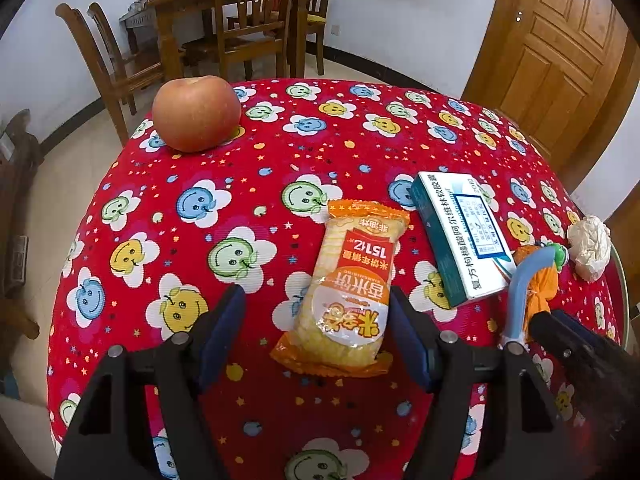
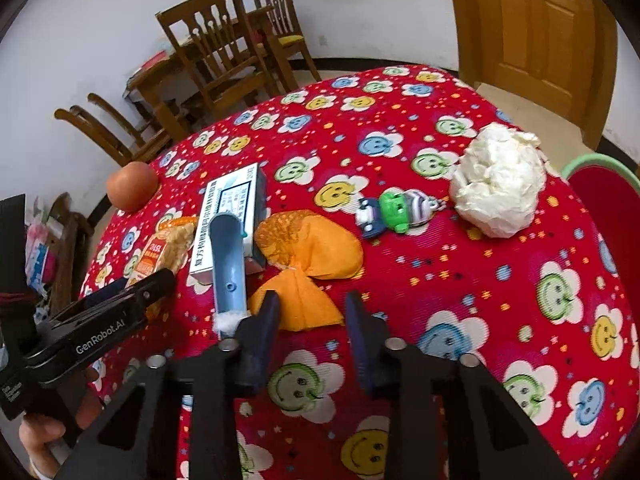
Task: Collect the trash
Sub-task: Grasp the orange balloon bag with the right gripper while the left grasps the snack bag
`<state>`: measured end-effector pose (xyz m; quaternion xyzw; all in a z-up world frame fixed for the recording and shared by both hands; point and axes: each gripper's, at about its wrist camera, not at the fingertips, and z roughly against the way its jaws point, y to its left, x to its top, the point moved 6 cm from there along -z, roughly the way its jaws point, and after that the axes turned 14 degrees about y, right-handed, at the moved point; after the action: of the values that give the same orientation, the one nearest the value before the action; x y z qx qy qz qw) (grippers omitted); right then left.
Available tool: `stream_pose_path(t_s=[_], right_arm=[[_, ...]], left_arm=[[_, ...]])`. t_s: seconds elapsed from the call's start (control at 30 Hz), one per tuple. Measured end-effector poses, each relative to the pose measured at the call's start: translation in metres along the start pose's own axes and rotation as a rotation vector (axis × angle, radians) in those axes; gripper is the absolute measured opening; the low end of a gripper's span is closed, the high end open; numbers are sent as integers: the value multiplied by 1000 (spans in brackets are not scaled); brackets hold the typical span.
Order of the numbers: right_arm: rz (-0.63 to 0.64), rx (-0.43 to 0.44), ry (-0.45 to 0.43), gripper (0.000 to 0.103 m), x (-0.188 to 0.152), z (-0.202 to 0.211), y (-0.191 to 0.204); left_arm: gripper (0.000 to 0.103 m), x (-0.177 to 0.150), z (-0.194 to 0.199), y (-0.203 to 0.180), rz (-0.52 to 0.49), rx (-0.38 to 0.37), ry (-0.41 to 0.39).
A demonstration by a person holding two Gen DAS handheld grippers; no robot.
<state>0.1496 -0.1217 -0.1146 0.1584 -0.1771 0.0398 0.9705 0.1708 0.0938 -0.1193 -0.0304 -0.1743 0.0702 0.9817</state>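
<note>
**Both grippers open over a cluttered table**

Left gripper point(image 1: 318, 312): jaws spread wide, nothing held. A rice-cracker packet point(image 1: 348, 292) lies flat on the red flower-print tablecloth point(image 1: 200, 168) between the two fingers; I cannot tell whether either pad touches it.

Right gripper point(image 2: 312, 312): jaws partly open, nothing held. An orange wrapper point(image 2: 308, 256), pinched in the middle like a bow, has its near lobe reaching in between the fingertips.

A blue plastic scoop point(image 2: 228, 256) rests just left of the right gripper's left finger, its far end lying over a white-and-teal medicine box point(image 2: 230, 220). The box sits just beside the packet on one side and the orange wrapper on the other.

A crumpled white paper ball point(image 2: 498, 178) sits toward the right edge of the table, with a small green-and-blue toy figure point(image 2: 394, 210) between it and the wrapper.

An apple point(image 1: 196, 114) stands well apart at the far left.

Wooden chairs point(image 1: 248, 20) and a door point(image 1: 560, 40) lie beyond.
</note>
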Motion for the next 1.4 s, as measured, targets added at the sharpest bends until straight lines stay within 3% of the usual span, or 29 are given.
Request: stream_pose_path(t_s=[0.13, 0.27, 0.9, 1.4], right_arm=[[10, 19, -1, 13, -3, -1, 1], [25, 29, -18, 8, -5, 4, 4], [-30, 48, -101, 7, -28, 55, -29], [-108, 43, -176, 7, -45, 96, -72]], left_arm=[[56, -1, 2, -2, -7, -5, -11], [40, -1, 5, -2, -3, -24, -17], [40, -21, 48, -20, -9, -91, -68], [40, -30, 85, -72, -92, -140, -110]])
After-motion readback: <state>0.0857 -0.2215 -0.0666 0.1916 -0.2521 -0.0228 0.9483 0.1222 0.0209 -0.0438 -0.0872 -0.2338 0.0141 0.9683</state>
